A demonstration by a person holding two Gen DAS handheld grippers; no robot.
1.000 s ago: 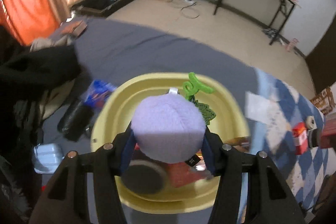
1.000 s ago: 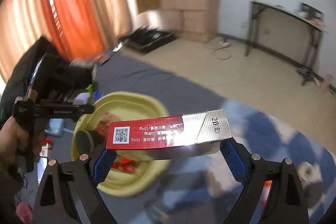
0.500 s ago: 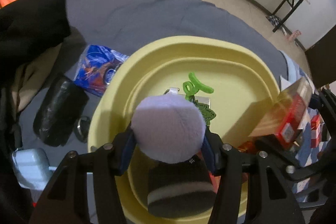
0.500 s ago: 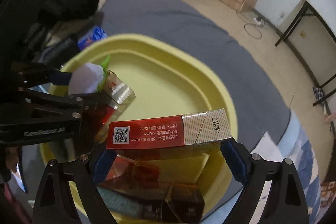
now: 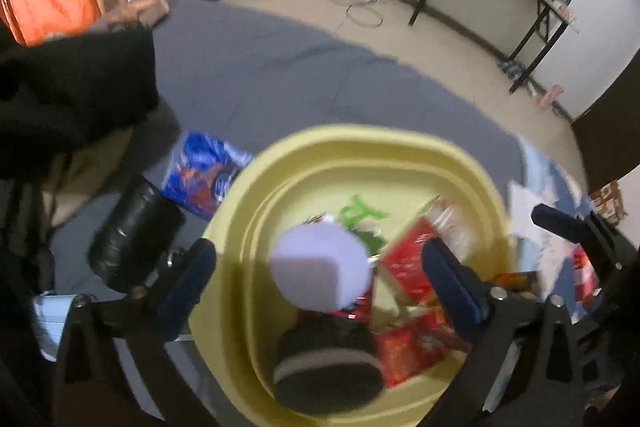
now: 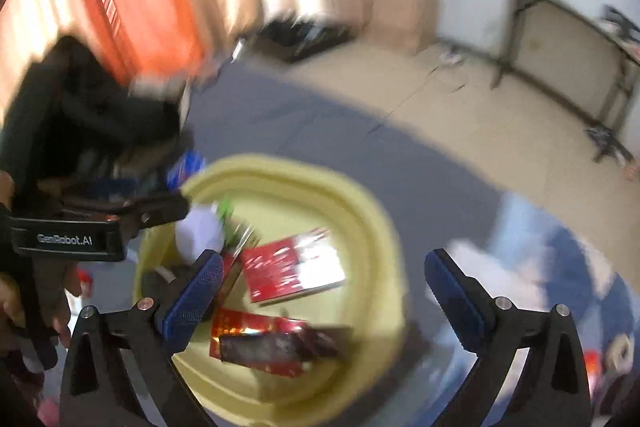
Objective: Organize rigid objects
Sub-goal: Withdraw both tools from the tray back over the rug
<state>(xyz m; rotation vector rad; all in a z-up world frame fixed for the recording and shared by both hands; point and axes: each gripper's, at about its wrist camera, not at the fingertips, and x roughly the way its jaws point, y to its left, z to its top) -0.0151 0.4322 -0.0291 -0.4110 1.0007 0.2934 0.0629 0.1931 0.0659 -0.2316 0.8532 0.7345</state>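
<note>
Currently we find both grippers, left point(image 5: 320, 267) and right point(image 6: 324, 279), spread empty; red box point(image 6: 294, 273) in basin point(image 6: 360, 203) looks light, stiff; take its long sides.

Black tongs point(image 6: 320, 287) – blue ribbed pads point(image 6: 192, 295), silver screws, "GenRobot.AI" lettering

Both wrist views close above one yellow basin point(image 5: 472, 167).
</note>
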